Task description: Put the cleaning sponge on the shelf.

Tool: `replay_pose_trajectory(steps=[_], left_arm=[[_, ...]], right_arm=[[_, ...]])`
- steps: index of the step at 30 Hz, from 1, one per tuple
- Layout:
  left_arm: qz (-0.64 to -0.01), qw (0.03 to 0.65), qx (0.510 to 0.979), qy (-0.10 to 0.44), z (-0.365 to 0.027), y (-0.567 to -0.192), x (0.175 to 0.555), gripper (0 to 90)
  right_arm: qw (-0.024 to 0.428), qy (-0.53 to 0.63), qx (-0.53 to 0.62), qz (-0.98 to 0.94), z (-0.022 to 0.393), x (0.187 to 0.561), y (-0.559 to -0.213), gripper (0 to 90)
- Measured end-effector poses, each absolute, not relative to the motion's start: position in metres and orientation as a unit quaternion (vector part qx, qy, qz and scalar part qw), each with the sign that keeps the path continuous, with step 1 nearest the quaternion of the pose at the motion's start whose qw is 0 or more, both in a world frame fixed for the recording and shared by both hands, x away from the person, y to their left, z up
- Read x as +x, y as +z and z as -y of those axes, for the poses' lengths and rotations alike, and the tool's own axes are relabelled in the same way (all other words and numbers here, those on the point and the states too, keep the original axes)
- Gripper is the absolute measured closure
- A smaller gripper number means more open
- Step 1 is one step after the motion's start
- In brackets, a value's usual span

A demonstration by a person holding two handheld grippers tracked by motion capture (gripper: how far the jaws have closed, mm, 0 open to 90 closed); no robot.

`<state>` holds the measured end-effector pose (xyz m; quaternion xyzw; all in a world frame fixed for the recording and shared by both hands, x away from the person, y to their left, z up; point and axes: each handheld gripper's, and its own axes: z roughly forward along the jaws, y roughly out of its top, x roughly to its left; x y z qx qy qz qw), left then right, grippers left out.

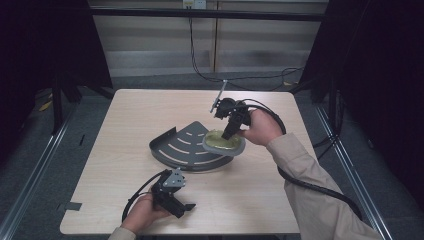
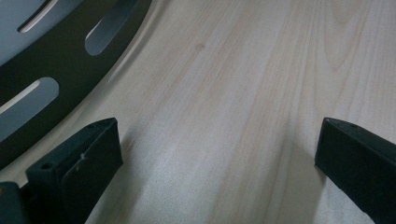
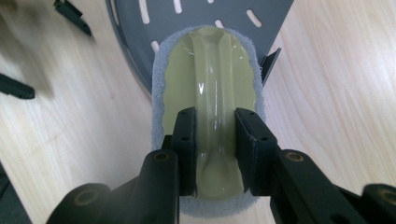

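Observation:
A scrubbing pad (image 1: 223, 142) with a pale green plastic handle (image 3: 214, 88) and a grey sponge rim rests over the right edge of a dark grey fan-shaped slotted tray (image 1: 182, 147). My right gripper (image 1: 231, 131) points down on it, shut on the handle's raised ridge; in the right gripper view the two pads (image 3: 187, 140) squeeze that ridge from both sides. My left gripper (image 1: 184, 207) lies low near the table's front edge, open, with bare wood between its jaws (image 2: 219, 154). The tray's curved edge (image 2: 56, 60) shows at the upper left of the left gripper view.
The light wooden table (image 1: 150, 110) ends close in front of the left hand. Black cables trail from both grippers, one (image 1: 320, 187) running along the right forearm. Dark frame posts and a grey floor surround the table.

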<state>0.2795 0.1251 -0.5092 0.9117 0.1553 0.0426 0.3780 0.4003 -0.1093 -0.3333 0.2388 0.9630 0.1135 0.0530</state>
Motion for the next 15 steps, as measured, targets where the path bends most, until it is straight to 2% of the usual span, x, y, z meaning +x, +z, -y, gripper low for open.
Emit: replay_pose_trajectory(steps=[15], left_arm=[[-0.155, 0.378, 0.912, 0.043, -0.125, -0.509, 0.280, 0.0]], right_arm=[[0.062, 0.114, 0.255, -0.958, 0.103, 0.413, -0.342, 70.5]])
